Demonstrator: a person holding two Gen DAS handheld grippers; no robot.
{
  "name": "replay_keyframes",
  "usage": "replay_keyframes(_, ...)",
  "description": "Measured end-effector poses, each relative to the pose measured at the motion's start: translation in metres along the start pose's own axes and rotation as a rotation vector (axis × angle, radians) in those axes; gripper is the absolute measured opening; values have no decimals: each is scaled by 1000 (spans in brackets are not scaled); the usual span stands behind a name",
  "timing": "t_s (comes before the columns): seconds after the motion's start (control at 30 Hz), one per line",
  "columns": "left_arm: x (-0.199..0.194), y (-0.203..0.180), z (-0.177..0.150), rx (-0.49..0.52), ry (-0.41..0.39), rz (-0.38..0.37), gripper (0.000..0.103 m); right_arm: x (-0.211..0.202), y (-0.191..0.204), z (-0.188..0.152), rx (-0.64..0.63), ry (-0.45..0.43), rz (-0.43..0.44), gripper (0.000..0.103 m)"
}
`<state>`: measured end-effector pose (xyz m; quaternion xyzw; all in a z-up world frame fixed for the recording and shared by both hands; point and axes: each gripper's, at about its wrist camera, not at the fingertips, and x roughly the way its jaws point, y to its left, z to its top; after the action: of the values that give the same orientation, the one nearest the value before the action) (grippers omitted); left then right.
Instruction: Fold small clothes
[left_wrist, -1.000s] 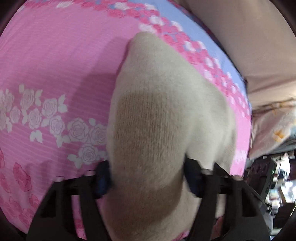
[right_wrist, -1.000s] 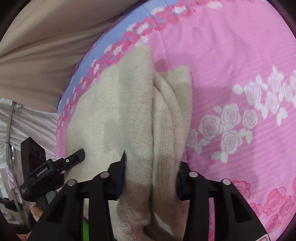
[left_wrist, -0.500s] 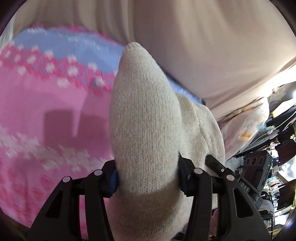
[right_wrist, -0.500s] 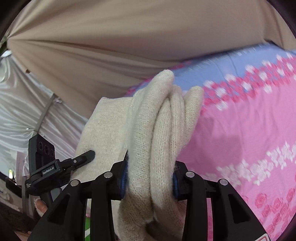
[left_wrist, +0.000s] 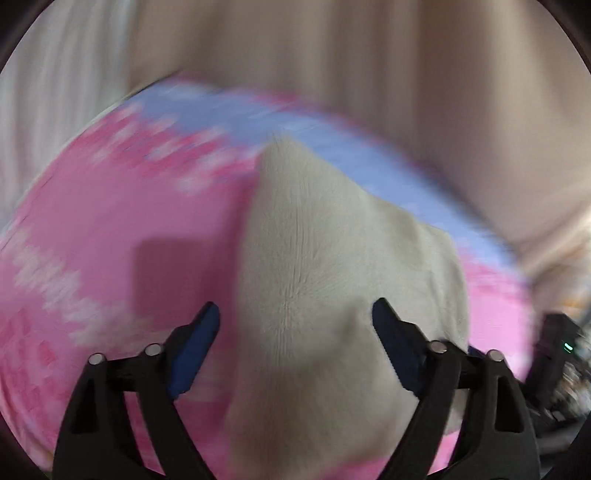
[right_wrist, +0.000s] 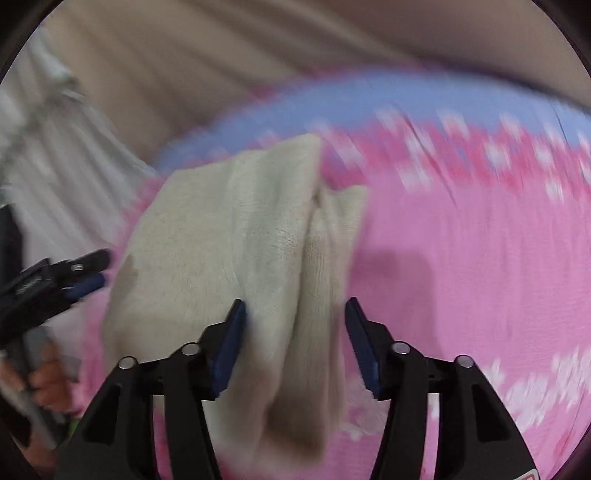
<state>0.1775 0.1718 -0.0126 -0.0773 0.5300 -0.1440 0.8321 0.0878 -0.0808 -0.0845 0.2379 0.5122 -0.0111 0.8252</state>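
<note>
The beige knitted garment (left_wrist: 325, 266) lies on the pink flowered bedsheet (left_wrist: 110, 221), near its far edge where a blue band (left_wrist: 369, 162) runs in front of a tan curtain (left_wrist: 369, 55).

In the left wrist view the left gripper (left_wrist: 295, 321) hangs over the near end of the garment. Its jaws are opening: the blue pads (left_wrist: 195, 350) stand clear on both sides, with pink sheet showing between the left pad and the cloth, and the right pad at the cloth's edge without pinching it. The garment passes between the jaws and tapers to a point on the far side.

In the right wrist view the right gripper (right_wrist: 295, 317) straddles a bundled fold of the same garment (right_wrist: 236, 240). The left pad (right_wrist: 229, 347) lies against the cloth; the right pad sits just beside the fold, and blur hides whether it presses, so I cannot tell if the jaws are clamped on it. The rest of the garment spreads flat to the left, towards the other gripper (right_wrist: 74, 273), which shows at the left edge with the fingers of a hand (right_wrist: 44, 380) around its handle.

Both grippers point steeply down at the bed. Both views are smeared by motion. No writing can be read; a red-edged label at the lower right corner of the right wrist view is cut off.
</note>
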Motion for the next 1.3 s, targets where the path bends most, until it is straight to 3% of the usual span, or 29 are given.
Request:
replay_keyframes(0.03, 14, 15, -6, -36, 69, 10, 56, 0, -4, -8, 55, 6, 62, 38)
replay_keyframes(0.07, 15, 24, -12, -73, 101, -49, 56, -15, 0, -15, 61, -40, 82, 38)
replay_keyframes(0.13, 0, 29, -18, -80, 62, -99, 59, -38, 21, -19, -33, -91, 23, 35)
replay_keyframes(0.3, -23, 4, -23, 48, -12, -85, 65, -53, 64, -8, -152, -128, 3, 22)
replay_keyframes(0.37, -21, -7, -27, 87, -28, -78, 73, -28, 69, -6, -170, -87, -45, 20)
replay_keyframes(0.47, 0, -16, -37, 136, -18, -19, 73, 22, 50, -18, -143, 41, -93, 14)
replay_keyframes(0.57, 19, -17, -48, 174, 15, 55, 73, -6, 55, -12, -105, -28, -74, 17)
replay_keyframes(0.67, 16, -14, -54, 172, 5, 51, 73, -28, 66, -14, -160, -115, -115, 22)
replay_keyframes(0.77, 16, -13, -56, 186, 1, 57, 73, 11, 58, -23, -190, -26, -190, 22)
replay_keyframes(0.87, 14, -16, -58, 197, -7, 69, 73, 18, 67, -26, -260, -58, -227, 24)
replay_keyframes(0.93, 11, -17, -59, 208, -16, 79, 73, 5, 77, -22, -253, -79, -202, 27)
replay_keyframes(1.0, 5, -18, -60, 215, -28, 85, 73, -24, 82, -22, -216, -157, -130, 27)
replay_keyframes(1.03, 2, -18, -61, 220, -36, 90, 74, -40, 85, -23, -207, -207, -111, 31)
replay_keyframes(1.13, -13, -18, -65, 241, -77, 114, 80, -97, 88, -37, -189, -416, -67, 97)
replay_keyframes(1.2, -23, -19, -68, 252, -113, 124, 84, -119, 80, -48, -125, -529, -80, 98)
replay_keyframes(1.3, -34, -23, -74, 278, -159, 136, 92, -118, 60, -55, 40, -526, -126, 98)
